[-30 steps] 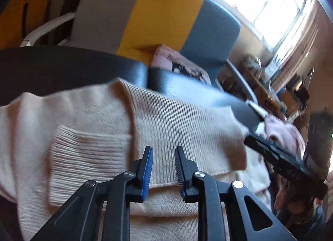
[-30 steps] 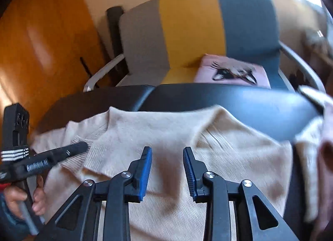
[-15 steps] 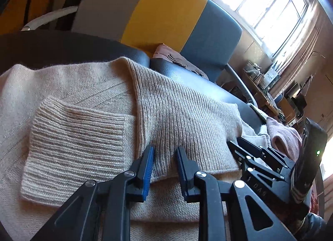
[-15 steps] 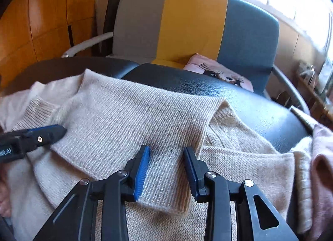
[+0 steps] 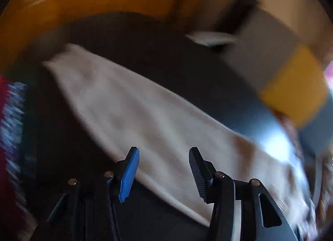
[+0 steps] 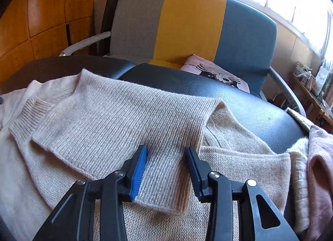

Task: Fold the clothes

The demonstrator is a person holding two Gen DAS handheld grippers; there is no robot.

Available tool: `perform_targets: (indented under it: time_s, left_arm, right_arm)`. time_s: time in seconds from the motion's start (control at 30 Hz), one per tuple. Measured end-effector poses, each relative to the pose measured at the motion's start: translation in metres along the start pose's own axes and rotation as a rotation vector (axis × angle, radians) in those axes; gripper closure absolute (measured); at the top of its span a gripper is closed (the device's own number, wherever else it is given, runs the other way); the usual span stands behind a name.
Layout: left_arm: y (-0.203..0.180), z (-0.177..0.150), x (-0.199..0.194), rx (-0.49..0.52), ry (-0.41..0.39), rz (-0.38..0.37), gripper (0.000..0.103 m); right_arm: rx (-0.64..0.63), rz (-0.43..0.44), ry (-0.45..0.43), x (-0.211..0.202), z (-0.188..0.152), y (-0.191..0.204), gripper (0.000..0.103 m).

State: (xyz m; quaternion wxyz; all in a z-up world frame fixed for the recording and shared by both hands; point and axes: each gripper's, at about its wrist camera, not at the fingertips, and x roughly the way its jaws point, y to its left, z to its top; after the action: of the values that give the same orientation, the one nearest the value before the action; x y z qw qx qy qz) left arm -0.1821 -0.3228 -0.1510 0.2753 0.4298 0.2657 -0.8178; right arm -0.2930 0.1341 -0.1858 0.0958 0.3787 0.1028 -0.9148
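Right claw (image 6: 165, 165): just opening, straddling the folded sleeve (image 6: 124, 128), not pinching. Left claw (image 5: 163, 170): just opening, empty. Beige sweater (image 6: 239, 157): flat on black seat (image 6: 239, 99). Risk: loose sleeve may slide, undoing the fold.

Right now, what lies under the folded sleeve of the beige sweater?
Under the folded sleeve lies the beige sweater body, on the black padded surface. What is beneath the body is covered.

A grey, yellow and blue chair (image 6: 193, 26) holds a pink cushion (image 6: 216, 73).
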Motion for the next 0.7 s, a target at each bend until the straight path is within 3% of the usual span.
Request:
perform_targets:
  time_s: [0.07,0.17,0.37,0.57,0.6,0.63,0.7]
  left_arm:
    - [0.024,0.026,0.01,-0.058,-0.015,0.119,0.051]
    - [0.037,0.051,0.025,-0.094,-0.013,0.219,0.05]
    - [0.042,0.069,0.054,-0.081,0.019,0.311,0.05]
    - [0.037,0.06,0.06,-0.063,0.003,0.329,0.051]
    - [0.036,0.059,0.059,-0.056,-0.002,0.322,0.062]
    - [0.033,0.058,0.058,-0.029,0.0,0.293,0.083]
    - [0.03,0.056,0.055,-0.021,0.014,0.253,0.095]
  right_arm:
    - [0.0,-0.001,0.0,0.001,0.0,0.0,0.062]
    - [0.003,0.001,0.0,0.0,0.0,0.0,0.061]
    - [0.014,0.01,0.002,0.002,0.0,-0.002,0.06]
    - [0.022,0.016,0.001,0.005,0.001,-0.005,0.058]
    - [0.024,0.017,0.001,0.005,0.001,-0.005,0.058]
    - [0.026,0.017,0.0,0.004,0.0,-0.005,0.058]
    - [0.03,0.018,0.0,0.002,0.0,-0.004,0.057]
